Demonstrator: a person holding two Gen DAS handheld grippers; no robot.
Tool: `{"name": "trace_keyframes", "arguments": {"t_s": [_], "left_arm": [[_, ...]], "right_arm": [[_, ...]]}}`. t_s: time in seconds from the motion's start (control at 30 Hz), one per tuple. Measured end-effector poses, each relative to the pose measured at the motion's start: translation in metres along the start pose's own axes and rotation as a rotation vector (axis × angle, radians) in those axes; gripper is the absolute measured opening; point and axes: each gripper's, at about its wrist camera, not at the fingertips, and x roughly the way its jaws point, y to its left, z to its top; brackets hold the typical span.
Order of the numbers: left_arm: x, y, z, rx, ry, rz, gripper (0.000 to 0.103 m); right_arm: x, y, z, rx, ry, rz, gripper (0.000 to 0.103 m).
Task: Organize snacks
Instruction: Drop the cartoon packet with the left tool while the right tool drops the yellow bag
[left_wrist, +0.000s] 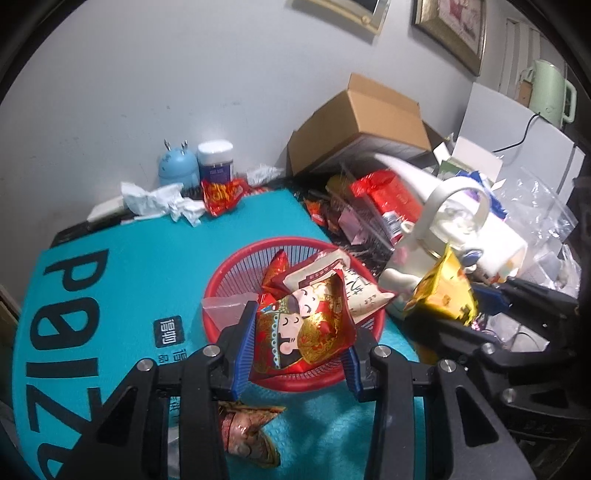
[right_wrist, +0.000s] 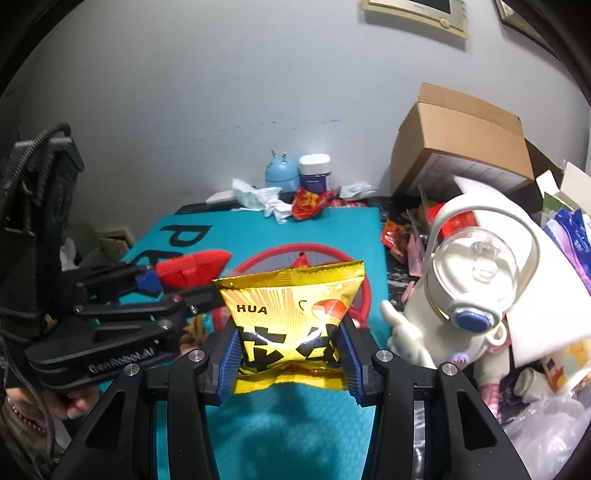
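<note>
The left tool (left_wrist: 299, 343) is pinching a red snack packet (left_wrist: 303, 332) with a cartoon face printed on it, its blue pads (left_wrist: 243, 347) pressed against the packet's two side edges; the packet hangs straight ahead of the tool, above the near rim of the red basket (left_wrist: 225, 273), which sits on the teal mat (left_wrist: 140, 258) covering the bench. The right tool (right_wrist: 290, 354) is likewise closed on a gold snack packet (right_wrist: 291, 314), gripped low down at its sides so that the upper part fans out wider above the pads, and the basket lies just beyond it. Both packets look like light, puffy foil pillows: soft, crinkly and fairly slick, so they probably give under pressure and could slide or twist out of a loose hold, and whatever is inside may crush if squeezed hard. The crimped seams at the ends and side edges seem the firmest places to take hold, as the air-filled middle would only dent. The basket already holds a white packet (left_wrist: 354, 280) and another red packet (left_wrist: 277, 266), lying ahead of the left tool, so there appears to be room for more on top. One more packet (left_wrist: 251, 432) lies flat on the mat under the left tool, close below its fingers, and a further red one (left_wrist: 221, 194) rests far ahead near the wall.
</note>
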Motion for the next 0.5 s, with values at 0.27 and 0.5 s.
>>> {"name": "trace_keyframes", "arguments": {"t_s": [0.27, 0.5], "left_arm": [[0.034, 0.01, 0.0, -0.03, 0.09, -0.007, 0.04], [0.035, 0.021, 0.0, -0.078, 0.089, 0.006, 0.08]], "right_arm": [[0.015, -0.007, 0.007, 0.014, 0.005, -0.028, 0.046], [0.022, -0.009, 0.007, 0.03, 0.019, -0.033, 0.046]]}}
